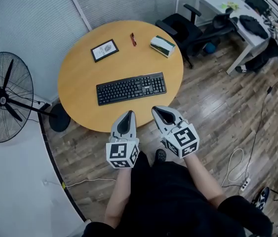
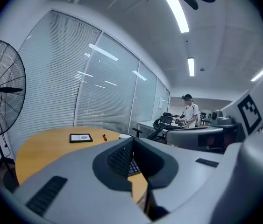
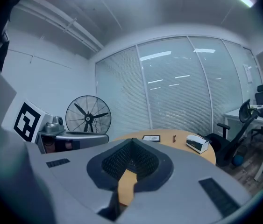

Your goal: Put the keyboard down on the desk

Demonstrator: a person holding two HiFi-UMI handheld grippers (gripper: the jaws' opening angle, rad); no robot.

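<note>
Left tool [image 1: 128,115], pressed together and empty, hovers over the round surface's [image 1: 79,73] near edge. The black keyboard [image 1: 131,88] lies flat mid-surface; it looks light and rigid, best gripped at both short ends. Right tool [image 1: 157,111], likewise closed and empty, hovers alongside.

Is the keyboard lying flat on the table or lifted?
Lying flat, keys up. The keyboard rests on the round table; the left tool and right tool hang short of it, shut and empty.
</note>
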